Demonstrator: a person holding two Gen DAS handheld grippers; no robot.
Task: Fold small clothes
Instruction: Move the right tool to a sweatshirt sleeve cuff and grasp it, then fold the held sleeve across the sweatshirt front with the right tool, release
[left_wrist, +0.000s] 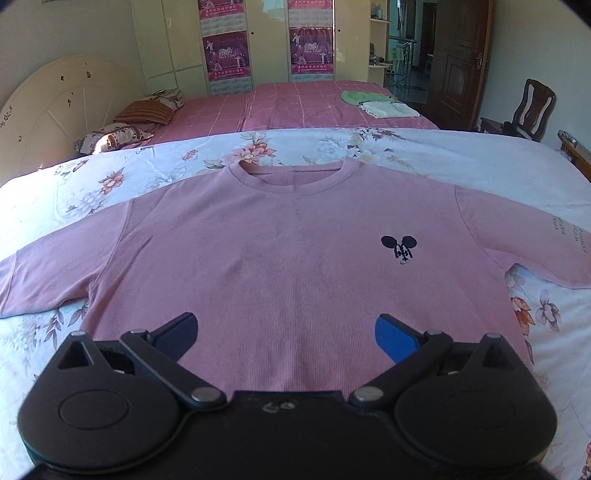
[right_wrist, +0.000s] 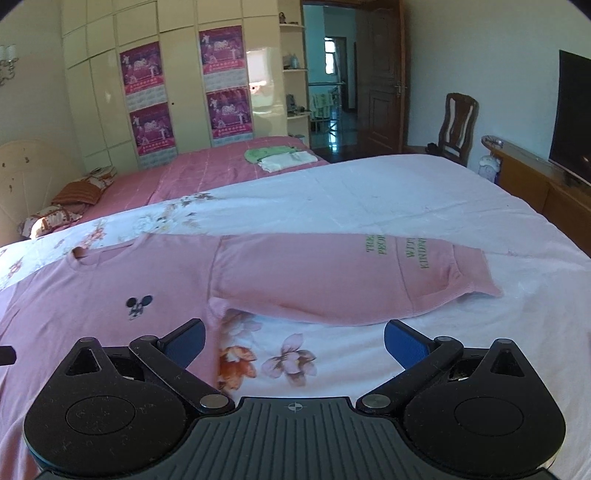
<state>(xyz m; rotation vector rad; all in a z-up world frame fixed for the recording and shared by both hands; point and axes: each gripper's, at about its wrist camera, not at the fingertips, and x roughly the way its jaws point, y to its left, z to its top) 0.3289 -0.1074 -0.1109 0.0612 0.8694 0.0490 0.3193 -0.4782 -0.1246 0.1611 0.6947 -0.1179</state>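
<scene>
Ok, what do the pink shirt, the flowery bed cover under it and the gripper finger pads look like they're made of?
Pink shirt: looks like a soft rib knit, matte; fine vertical ribs show across the chest. Flowery bed cover: seems a thin woven fabric, likely cotton, printed and creased, slightly shiny in sunlight. Finger pads: blue, apparently rubber or textured plastic; which one is unclear.

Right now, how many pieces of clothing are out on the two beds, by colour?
Pink: 1, the shirt laid flat on the flowered quilt.
Green: 1, folded garment on the far bed.
White: 1, folded garment beside it.
Total: 3.
</scene>
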